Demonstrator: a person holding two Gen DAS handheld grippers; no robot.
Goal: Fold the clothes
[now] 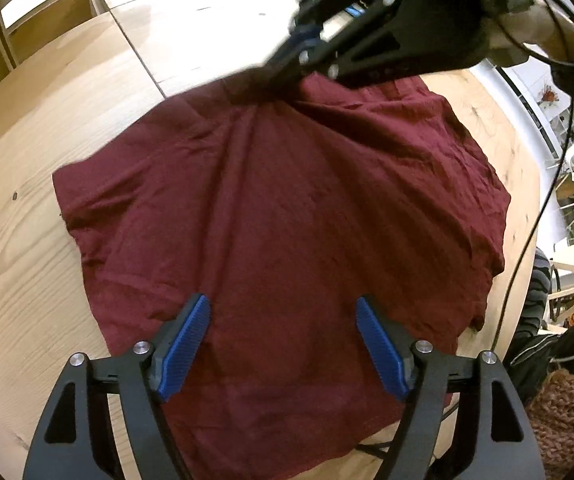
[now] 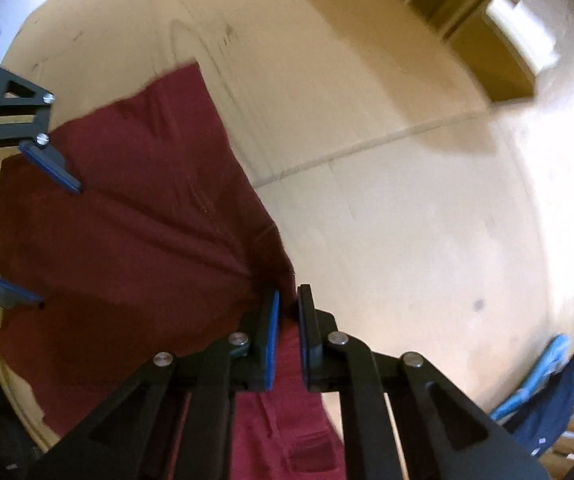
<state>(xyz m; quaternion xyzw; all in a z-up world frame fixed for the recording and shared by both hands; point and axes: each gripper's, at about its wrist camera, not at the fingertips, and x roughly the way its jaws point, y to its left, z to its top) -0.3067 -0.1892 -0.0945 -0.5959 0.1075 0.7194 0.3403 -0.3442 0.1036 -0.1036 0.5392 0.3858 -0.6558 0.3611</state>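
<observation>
A dark red garment (image 1: 287, 216) lies spread on the light wooden table (image 1: 47, 128). My left gripper (image 1: 283, 312) is open just above its near part, with nothing between the blue pads. My right gripper (image 2: 288, 300) is shut on a bunched edge of the red garment (image 2: 127, 216) and lifts that edge into ridges. The right gripper also shows in the left wrist view (image 1: 275, 76) at the garment's far edge. The left gripper shows open in the right wrist view (image 2: 61, 240) at the left.
A wooden box opening (image 1: 47, 20) sits at the table's far left. Blue clothes (image 2: 543, 392) lie at the table's edge on the right. A knitted brown item (image 1: 567, 420) and black cables (image 1: 527, 240) hang beside the table's right edge.
</observation>
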